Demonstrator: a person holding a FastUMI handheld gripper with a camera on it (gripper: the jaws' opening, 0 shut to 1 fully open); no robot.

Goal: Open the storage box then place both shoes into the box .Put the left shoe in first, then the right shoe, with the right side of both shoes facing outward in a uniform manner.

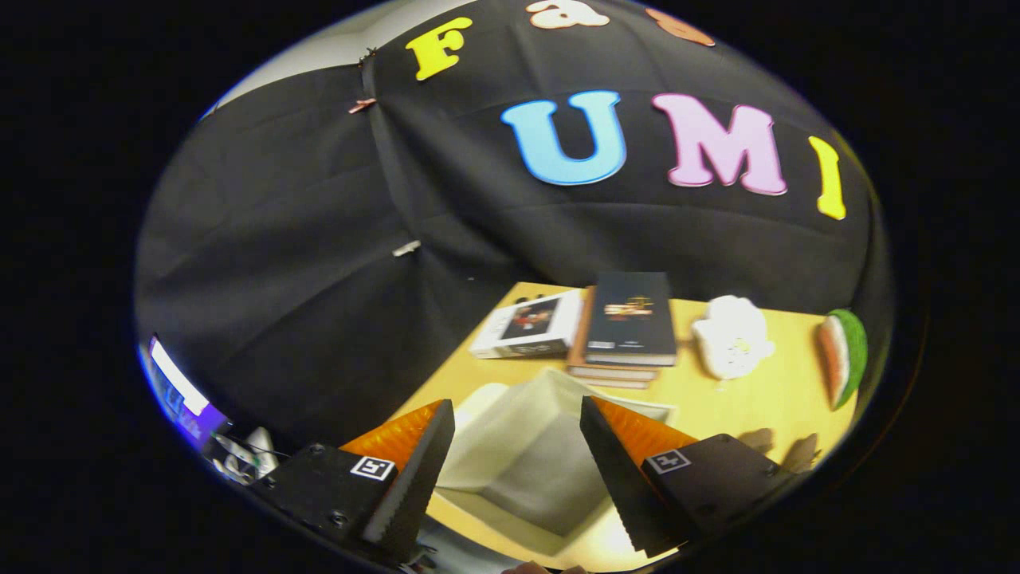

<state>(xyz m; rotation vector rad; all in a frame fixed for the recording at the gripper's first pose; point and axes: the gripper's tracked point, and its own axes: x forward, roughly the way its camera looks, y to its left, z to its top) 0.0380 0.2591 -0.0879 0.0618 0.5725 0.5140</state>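
On the worktop the box lies near, books far. The hand-held gripper hovers released, empty. Opening seems in hand; next, grip its lid.

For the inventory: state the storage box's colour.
Translucent white storage box, seen in the gripper view between the open hand-held gripper fingers.

Storage box partly hidden behind the spread fingers of the gripper, near edge cut off; book covers too small to read, watermelon-slice thing clipped at the side, clutter past the table unidentifiable.
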